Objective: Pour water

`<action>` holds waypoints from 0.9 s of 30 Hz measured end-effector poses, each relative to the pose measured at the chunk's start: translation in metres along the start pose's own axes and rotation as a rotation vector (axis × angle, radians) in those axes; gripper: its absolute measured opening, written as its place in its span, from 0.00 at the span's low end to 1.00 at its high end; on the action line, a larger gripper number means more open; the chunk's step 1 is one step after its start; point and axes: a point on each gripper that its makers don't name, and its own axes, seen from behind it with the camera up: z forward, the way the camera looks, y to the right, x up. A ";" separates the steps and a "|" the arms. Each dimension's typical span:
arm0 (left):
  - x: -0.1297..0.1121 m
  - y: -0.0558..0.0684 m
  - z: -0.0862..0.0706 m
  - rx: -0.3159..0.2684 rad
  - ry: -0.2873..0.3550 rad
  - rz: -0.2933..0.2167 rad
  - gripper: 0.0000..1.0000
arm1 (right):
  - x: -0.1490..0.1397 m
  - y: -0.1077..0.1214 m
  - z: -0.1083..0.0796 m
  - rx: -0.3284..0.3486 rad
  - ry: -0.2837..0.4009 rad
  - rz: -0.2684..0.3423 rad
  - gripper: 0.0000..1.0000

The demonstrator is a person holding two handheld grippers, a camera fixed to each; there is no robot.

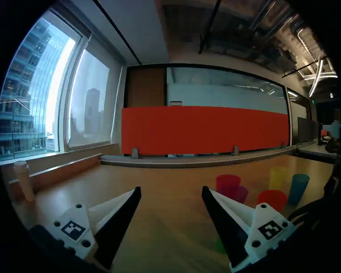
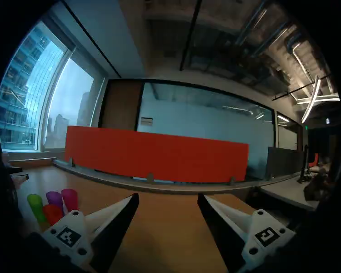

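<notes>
Plainly, the upright cups (image 1: 228,183) stand ahead-right of the left gripper (image 1: 171,188), seemingly nearer than the right gripper (image 2: 167,195), both jaws apart.

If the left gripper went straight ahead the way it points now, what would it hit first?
Probably the red divider at the far edge of the table. The left gripper is open over bare wood, and the cups stand off to its right. Depth is hard to judge.
</notes>
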 end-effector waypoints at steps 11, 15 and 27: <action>0.000 0.000 -0.001 0.000 0.000 0.000 1.00 | -0.021 -0.004 0.010 0.010 0.017 0.051 1.00; 0.000 0.000 -0.001 0.000 0.000 0.001 1.00 | -0.033 -0.004 0.014 0.007 0.020 0.064 1.00; 0.000 0.000 0.000 0.000 -0.001 0.001 0.99 | -0.071 0.003 0.021 -0.001 -0.020 0.092 1.00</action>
